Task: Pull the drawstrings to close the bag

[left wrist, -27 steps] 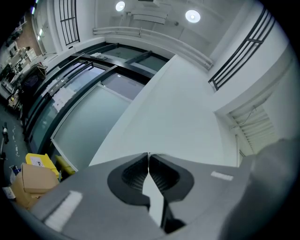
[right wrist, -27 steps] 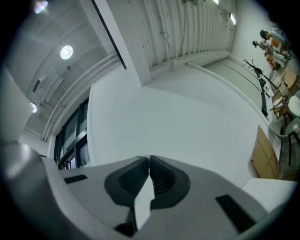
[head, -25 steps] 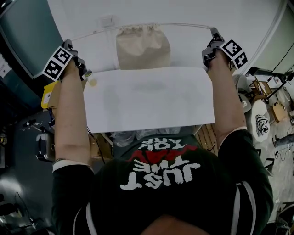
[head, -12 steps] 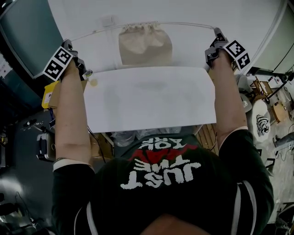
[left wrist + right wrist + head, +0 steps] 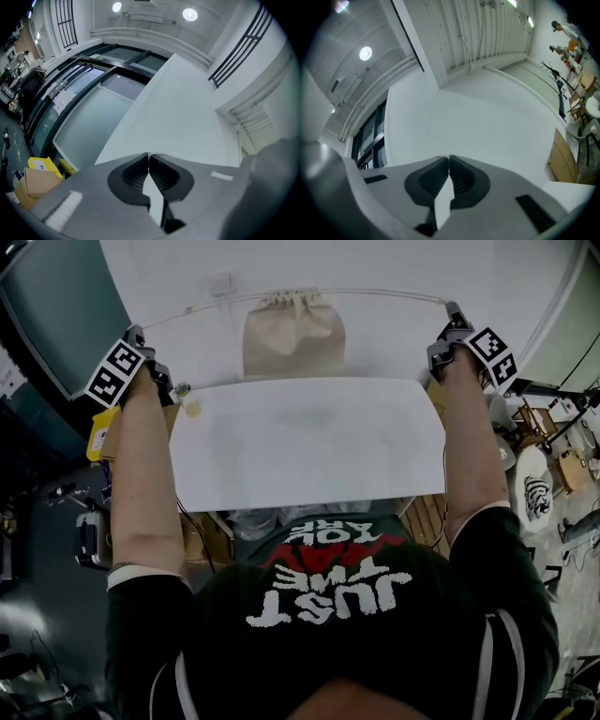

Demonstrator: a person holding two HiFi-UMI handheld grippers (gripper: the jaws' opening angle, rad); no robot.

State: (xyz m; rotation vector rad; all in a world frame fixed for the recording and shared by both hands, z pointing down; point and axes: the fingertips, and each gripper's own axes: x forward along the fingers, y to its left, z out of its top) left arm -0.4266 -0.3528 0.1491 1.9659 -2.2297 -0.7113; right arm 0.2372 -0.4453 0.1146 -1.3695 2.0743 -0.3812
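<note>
A beige cloth bag (image 5: 293, 332) hangs over the white table (image 5: 309, 442), its mouth bunched into pleats at the top. A thin white drawstring (image 5: 206, 307) runs taut from the bag's mouth out to both sides. My left gripper (image 5: 139, 332) is shut on the left end, far to the left of the bag. My right gripper (image 5: 453, 309) is shut on the right end of the drawstring (image 5: 384, 294). In the left gripper view the gripper (image 5: 149, 154) has its jaws together. In the right gripper view the gripper (image 5: 449, 157) also has its jaws together, and the bag is out of sight.
A yellow box (image 5: 98, 432) and a cardboard box lie left of the table, below my left arm. Chairs and a round stool (image 5: 532, 486) stand on the floor at the right. A white wall (image 5: 375, 263) lies behind the bag.
The bag's mouth has drawn narrower and more pleated, and the bag has risen a little. My right gripper has moved outward to the right; the left has barely shifted.
</note>
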